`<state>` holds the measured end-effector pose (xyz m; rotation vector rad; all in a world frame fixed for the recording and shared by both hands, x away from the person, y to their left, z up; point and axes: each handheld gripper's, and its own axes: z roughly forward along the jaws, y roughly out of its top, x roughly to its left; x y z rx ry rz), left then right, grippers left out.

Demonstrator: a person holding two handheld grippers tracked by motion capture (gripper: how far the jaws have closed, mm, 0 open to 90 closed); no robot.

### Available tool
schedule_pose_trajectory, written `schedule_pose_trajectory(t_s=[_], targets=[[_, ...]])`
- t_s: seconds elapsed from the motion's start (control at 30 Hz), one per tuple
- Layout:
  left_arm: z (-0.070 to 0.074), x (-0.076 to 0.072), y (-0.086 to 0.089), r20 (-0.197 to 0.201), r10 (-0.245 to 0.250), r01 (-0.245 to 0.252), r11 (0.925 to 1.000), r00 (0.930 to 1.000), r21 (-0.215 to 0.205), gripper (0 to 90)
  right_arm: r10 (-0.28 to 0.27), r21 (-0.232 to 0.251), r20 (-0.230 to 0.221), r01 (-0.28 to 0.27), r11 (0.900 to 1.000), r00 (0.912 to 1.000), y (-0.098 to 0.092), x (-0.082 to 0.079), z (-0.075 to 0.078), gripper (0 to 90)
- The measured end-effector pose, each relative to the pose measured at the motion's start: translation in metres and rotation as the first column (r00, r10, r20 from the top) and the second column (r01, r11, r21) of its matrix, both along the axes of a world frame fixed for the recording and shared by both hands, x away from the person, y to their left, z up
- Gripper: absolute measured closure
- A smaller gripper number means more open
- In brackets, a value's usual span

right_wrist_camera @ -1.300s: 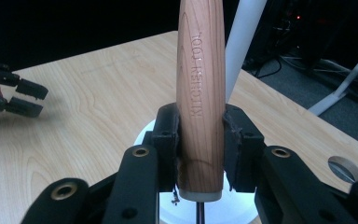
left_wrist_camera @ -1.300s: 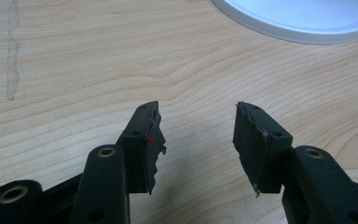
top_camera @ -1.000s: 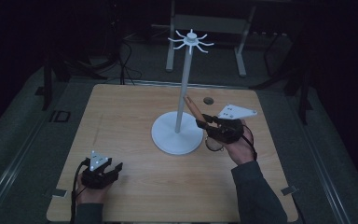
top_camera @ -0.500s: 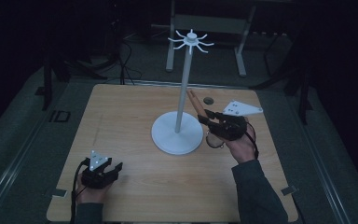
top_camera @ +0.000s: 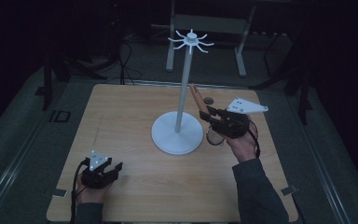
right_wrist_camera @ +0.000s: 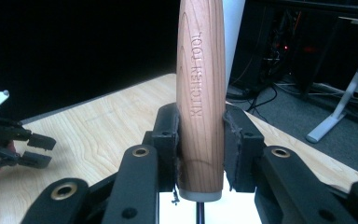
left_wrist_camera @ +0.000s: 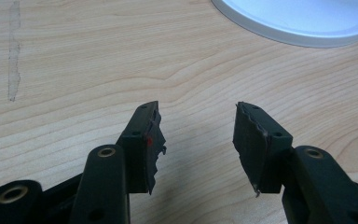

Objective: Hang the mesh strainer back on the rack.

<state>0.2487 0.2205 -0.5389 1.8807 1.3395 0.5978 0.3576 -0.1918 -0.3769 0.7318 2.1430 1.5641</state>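
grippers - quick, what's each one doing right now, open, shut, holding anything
Left gripper: open, nothing between its jaws, low over the table.
Right gripper: shut on the wooden handle stamped KITCHEN TOOL, next to the white stand.

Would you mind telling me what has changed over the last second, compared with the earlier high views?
The right gripper, shut on the wooden kitchen tool, has drifted slightly right and away from the white stand, with its grey plate shifting the same way. The grip itself has not changed. The left gripper stays open and resting near the table's front left, and the stand has not moved.
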Motion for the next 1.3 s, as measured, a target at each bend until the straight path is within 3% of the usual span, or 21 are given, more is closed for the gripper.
schedule_pose_trajectory(t_s=[0.6, 1.3], targets=[[0.0, 0.0, 0.0, -0.002, 0.0, 0.0, 1.0, 1.0, 0.001, 51.4, 0.002, 0.083, 0.004, -0.002, 0.997, 1.0, -0.006, 0.002, 0.014, 69.3], [0.0, 0.0, 0.0, -0.002, 0.001, -0.001, 1.0, 1.0, 0.0, 51.4, -0.013, 0.188, 0.009, 0.011, 0.982, 0.9999, -0.016, 0.005, 0.027, 69.3]])
